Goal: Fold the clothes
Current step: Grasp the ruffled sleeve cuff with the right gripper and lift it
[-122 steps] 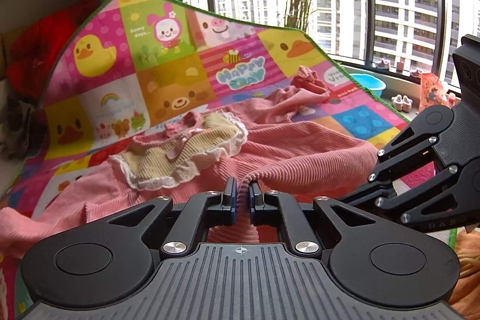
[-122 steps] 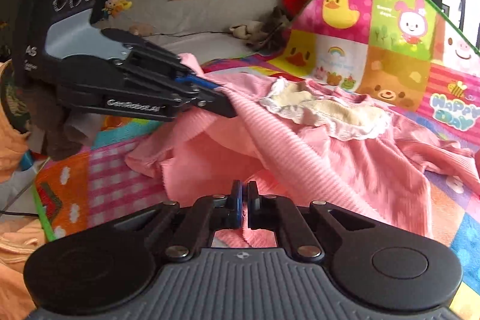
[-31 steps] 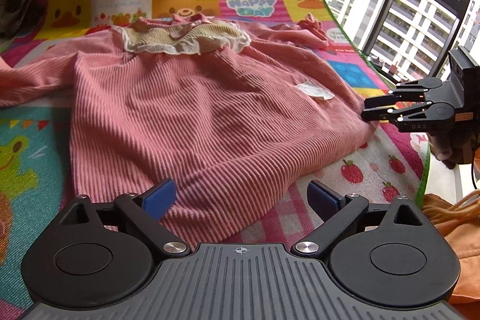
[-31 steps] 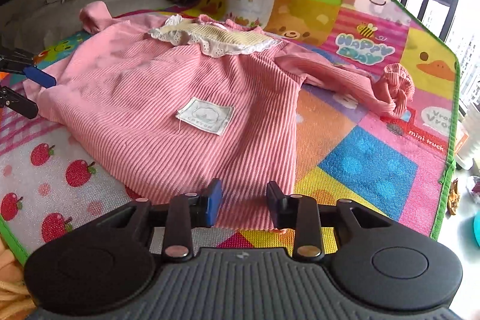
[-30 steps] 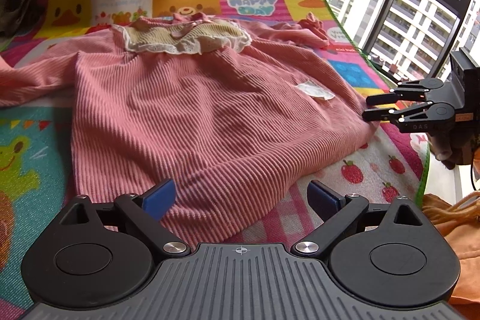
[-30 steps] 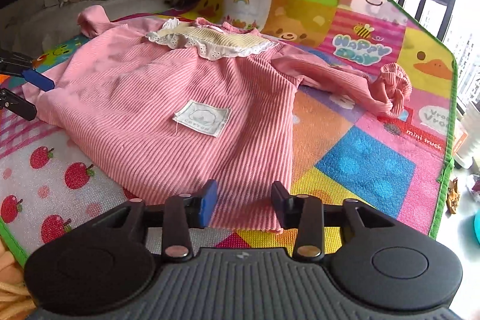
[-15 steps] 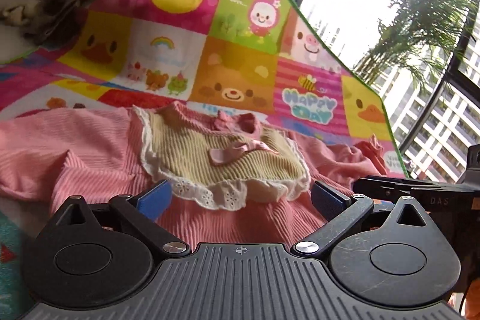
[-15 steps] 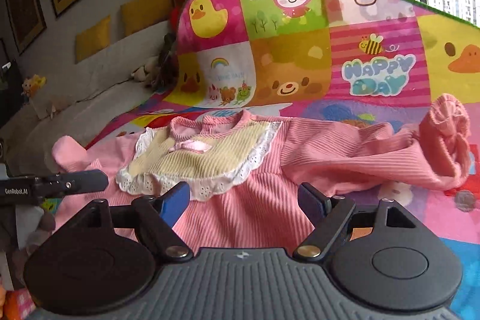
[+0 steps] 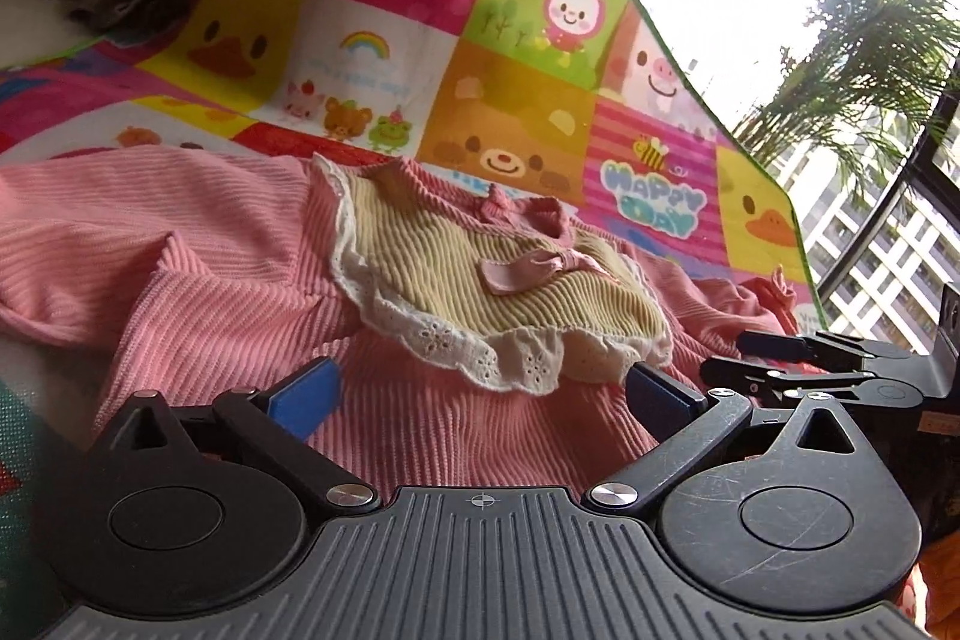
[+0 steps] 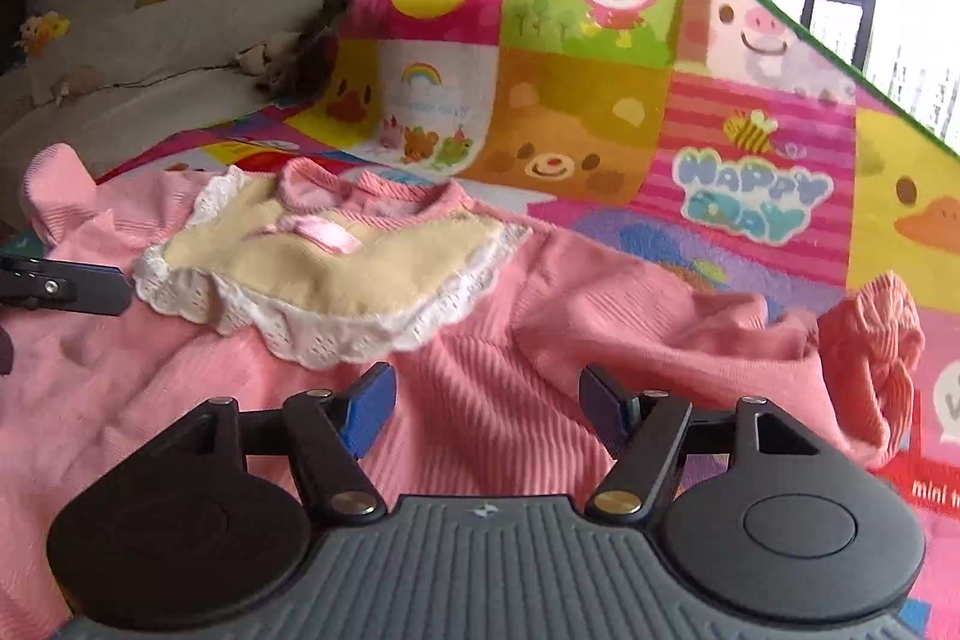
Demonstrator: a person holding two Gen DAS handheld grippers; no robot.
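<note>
Pink dress (image 9: 456, 424) apparently under both tongs

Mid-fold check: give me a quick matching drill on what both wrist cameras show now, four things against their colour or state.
1. dress
2. bib collar
3. left gripper
4. play mat

a. jaws wide open, holding nothing
b. pink ribbed knit
c. far edge curled up, cartoon squares
d. cream with white lace trim

Pairs: 1-b, 2-d, 3-a, 4-c
</note>
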